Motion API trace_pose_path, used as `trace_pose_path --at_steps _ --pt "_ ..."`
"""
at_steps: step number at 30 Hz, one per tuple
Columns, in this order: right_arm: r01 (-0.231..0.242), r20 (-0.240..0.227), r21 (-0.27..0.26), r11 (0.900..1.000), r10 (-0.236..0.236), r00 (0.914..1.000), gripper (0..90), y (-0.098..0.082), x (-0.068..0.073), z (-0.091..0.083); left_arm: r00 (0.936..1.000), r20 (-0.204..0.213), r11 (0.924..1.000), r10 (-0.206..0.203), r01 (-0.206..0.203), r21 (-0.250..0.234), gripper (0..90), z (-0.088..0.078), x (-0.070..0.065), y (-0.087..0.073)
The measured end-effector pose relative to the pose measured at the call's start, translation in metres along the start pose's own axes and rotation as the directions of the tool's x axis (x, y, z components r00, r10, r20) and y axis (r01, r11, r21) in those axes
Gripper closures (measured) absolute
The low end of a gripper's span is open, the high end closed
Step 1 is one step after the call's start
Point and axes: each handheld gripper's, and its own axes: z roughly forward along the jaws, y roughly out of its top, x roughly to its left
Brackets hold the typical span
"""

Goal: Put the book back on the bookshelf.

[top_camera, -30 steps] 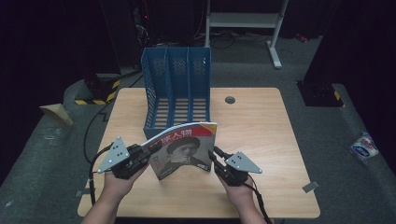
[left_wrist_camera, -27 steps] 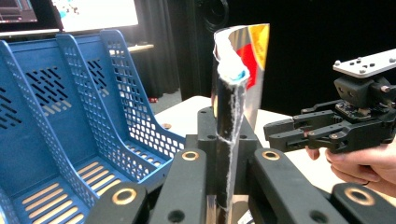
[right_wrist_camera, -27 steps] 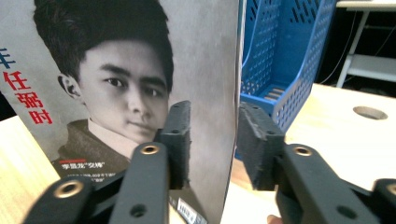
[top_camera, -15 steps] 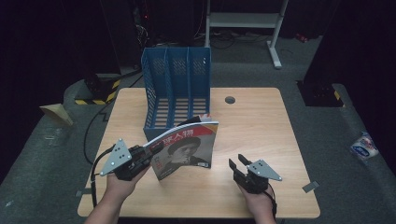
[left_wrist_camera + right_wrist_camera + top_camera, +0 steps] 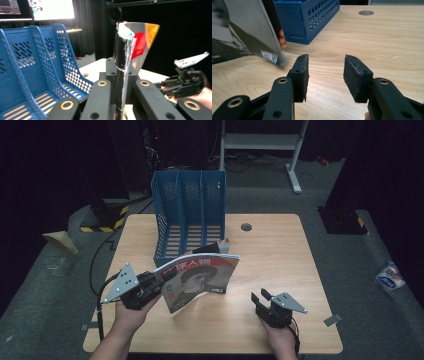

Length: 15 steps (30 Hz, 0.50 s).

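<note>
left gripper (image 5: 159,281) pinches the spine edge of the magazine (image 5: 200,280); in the left gripper view the jaws are pressed against the magazine's edge (image 5: 123,72) from both sides, with the magazine standing upright between them. the magazine is held up above the table (image 5: 280,250), cover tilted toward the person, just in front of the open end of the blue file rack (image 5: 189,215). its lower right corner hangs free, not gripped by anything

right gripper (image 5: 261,298) sits low over the table near the front right edge, well apart from the magazine. its jaws have just been opening; in the right gripper view they stand spread with bare wood between the pads (image 5: 355,75), nothing held. the corner of the magazine (image 5: 272,57) shows to the upper left of that view, near the left pad but not touching it

blue file rack has three slots and stands on the rear left part of the table; all slots look vacant from the high view. a round cable hole (image 5: 246,226) lies in the tabletop just right of the rack
</note>
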Motion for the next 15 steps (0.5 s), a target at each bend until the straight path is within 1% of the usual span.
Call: trace_pose_path --at_steps 1,4,8,11,13,15 --pt "-0.004 -0.001 0.002 1.0 0.004 1.0 55.3 0.0 0.0 0.0 1.0 0.002 0.9999 -0.008 0.008 -0.006 86.9 0.0 0.001 0.003" --pt "-0.009 0.0 0.0 1.0 0.009 1.0 55.2 0.0 -0.001 0.0 0.9999 0.007 0.9995 -0.012 0.012 -0.029 86.9 -0.004 0.003 0.01" --pt "-0.008 -0.001 -0.005 1.0 0.008 1.0 55.2 -0.001 -0.002 0.0 0.9999 0.004 0.9992 -0.014 0.014 -0.037 86.9 -0.008 0.006 0.021" --pt "-0.007 -0.003 -0.006 1.0 0.007 1.0 55.2 -0.001 -0.002 -0.001 0.9999 -0.008 0.9995 -0.014 0.014 -0.028 86.9 -0.01 0.01 0.029" --pt "-0.008 -0.005 -0.007 1.0 0.008 1.0 55.2 -0.001 -0.001 -0.001 0.9997 -0.018 0.9998 -0.017 0.017 -0.009 86.9 -0.012 0.012 0.035" --pt "-0.009 -0.006 -0.008 1.0 0.009 0.9999 55.2 -0.001 -0.001 -0.001 0.9995 -0.032 0.9999 -0.008 0.009 0.006 86.8 -0.014 0.015 0.041"
